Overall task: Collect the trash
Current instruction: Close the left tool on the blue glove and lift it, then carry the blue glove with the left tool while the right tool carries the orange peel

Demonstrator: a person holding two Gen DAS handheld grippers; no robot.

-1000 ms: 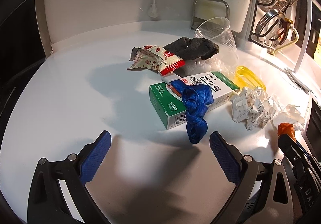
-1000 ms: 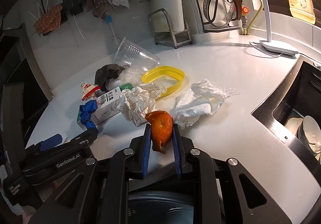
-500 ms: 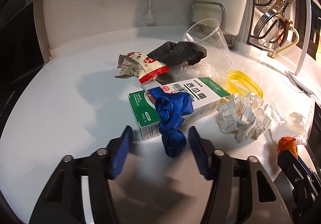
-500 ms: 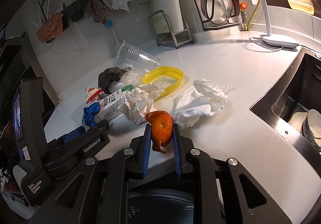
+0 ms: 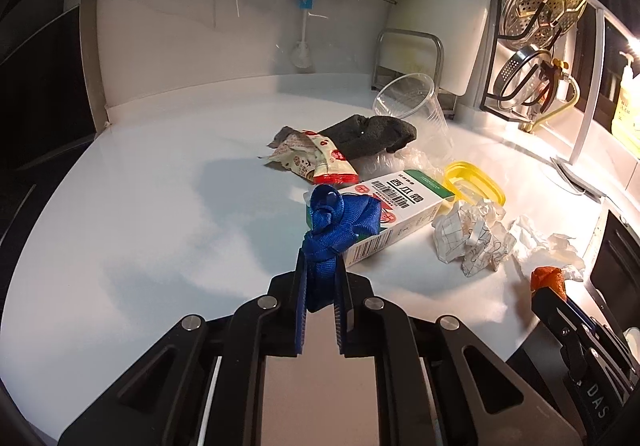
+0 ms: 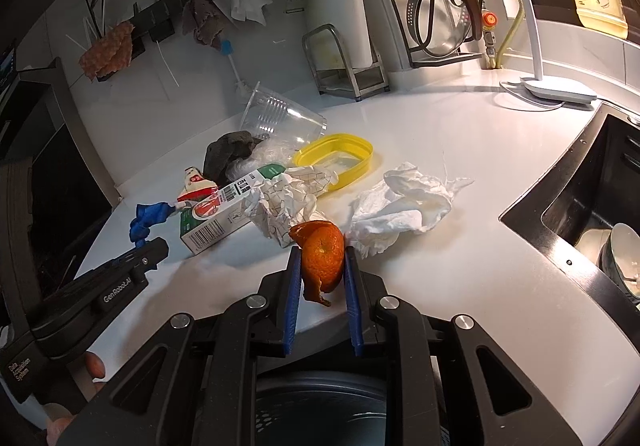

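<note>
From the left wrist camera, the left gripper (image 5: 320, 286) has just been closing, and now its jaws are pressed on the lower end of the knotted blue ribbon (image 5: 336, 222). The upper part of the ribbon still leans against the green and white carton (image 5: 400, 214), which lies flat on the white worktop (image 5: 160, 214). Taking the ribbon by its free tail is sensible, because the carton then does not need to be disturbed. Behind the carton lie a snack wrapper (image 5: 316, 160), a dark cloth (image 5: 368, 134) and a clear plastic cup (image 5: 412, 102) on its side; to the right are a yellow lid (image 5: 476, 182) and a crumpled checked paper (image 5: 472, 238).

From the right wrist camera, the right gripper (image 6: 320, 278) is clamped on an orange peel (image 6: 322, 258), held just above the near edge of the worktop. A crumpled white tissue (image 6: 400, 206) lies just beside the peel, not gripped. Under the gripper there is a dark round rim (image 6: 320, 406), maybe a bin, but this part is too dark to be sure; if so, the peel is held there so it can be dropped in. The sink (image 6: 580, 214) at the right holds dishes.
</note>
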